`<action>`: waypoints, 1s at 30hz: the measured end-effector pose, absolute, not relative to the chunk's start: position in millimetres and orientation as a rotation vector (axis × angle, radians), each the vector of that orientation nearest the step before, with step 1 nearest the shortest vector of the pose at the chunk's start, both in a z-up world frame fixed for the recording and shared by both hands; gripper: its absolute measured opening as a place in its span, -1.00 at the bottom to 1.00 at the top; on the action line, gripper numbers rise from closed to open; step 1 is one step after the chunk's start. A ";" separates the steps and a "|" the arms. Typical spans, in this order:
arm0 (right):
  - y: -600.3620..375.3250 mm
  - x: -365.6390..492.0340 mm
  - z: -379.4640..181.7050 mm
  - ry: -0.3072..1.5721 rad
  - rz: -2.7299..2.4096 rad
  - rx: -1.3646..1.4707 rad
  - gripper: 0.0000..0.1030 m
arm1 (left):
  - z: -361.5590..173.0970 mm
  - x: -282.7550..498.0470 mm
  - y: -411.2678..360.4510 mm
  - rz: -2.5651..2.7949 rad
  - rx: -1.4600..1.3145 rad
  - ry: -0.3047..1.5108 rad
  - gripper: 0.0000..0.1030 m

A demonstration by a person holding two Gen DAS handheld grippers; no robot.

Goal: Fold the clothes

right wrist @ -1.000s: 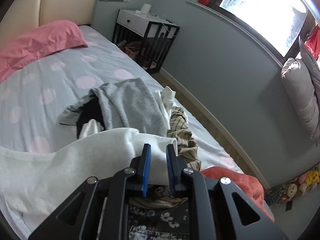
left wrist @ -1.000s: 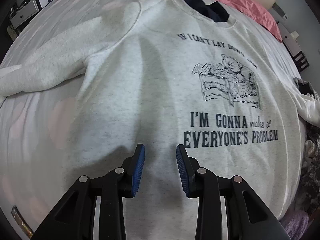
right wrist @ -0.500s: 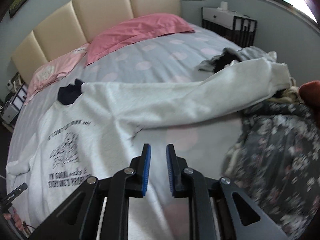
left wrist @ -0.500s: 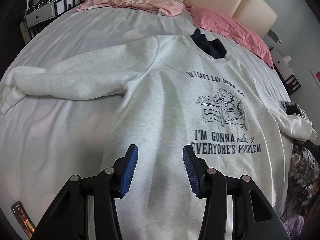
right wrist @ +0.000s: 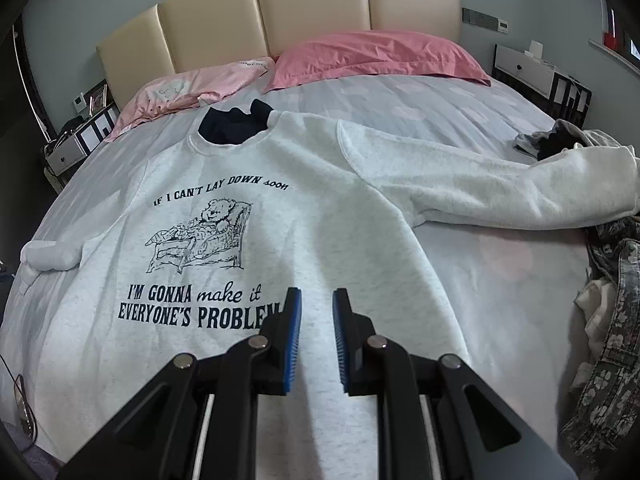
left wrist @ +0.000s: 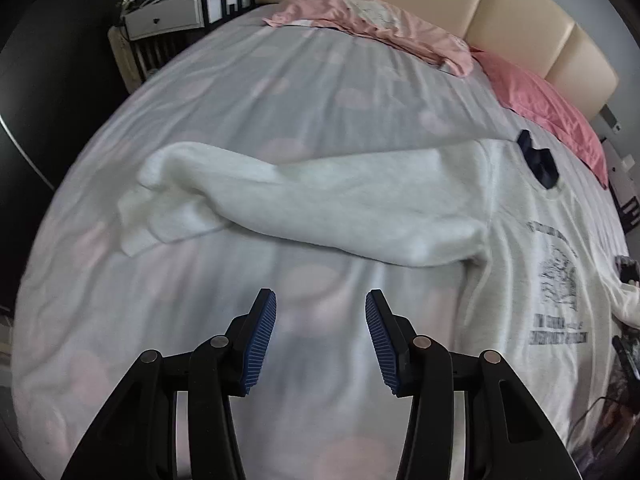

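The grey sweatshirt (right wrist: 248,240) lies flat, print side up, on the bed (right wrist: 460,104), collar toward the headboard (right wrist: 312,4) and both sleeves stretched sideways. Left gripper (left wrist: 321,336) hangs fairly wide over bare sheet, holding nothing. Right gripper (right wrist: 316,336) sits narrow above the sweatshirt's front, also empty-handed.

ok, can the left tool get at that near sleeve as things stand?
Probably yes: the left tool is open and empty over bare sheet, and the sleeve lies flat just ahead, uncovered.

Soft daylight, left view blurred, fisheye edges
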State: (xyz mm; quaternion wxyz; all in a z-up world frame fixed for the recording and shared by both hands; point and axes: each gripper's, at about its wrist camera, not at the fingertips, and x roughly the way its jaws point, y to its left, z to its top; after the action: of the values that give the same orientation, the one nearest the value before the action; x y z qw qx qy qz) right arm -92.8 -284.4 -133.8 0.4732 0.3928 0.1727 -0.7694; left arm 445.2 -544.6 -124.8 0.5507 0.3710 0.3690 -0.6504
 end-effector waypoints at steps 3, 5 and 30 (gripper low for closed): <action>-287.8 -94.8 -138.9 0.430 -1.898 0.964 -0.69 | -128.6 497.1 -568.1 -1.465 0.829 0.885 -0.06; -290.0 -95.2 -141.5 0.432 -1.903 0.966 -0.69 | -133.7 529.0 -583.3 -1.424 0.789 0.908 -0.06; -319.0 -86.3 -168.9 0.573 -1.861 0.949 -0.69 | -176.2 557.2 -636.7 -1.351 0.643 0.980 -0.55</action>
State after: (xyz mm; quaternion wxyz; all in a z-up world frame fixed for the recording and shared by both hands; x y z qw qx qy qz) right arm -86.3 -319.0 -168.9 0.4687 0.3869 0.2337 -0.7590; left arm 557.2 -636.7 -176.2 0.6261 0.2804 0.4274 -0.5889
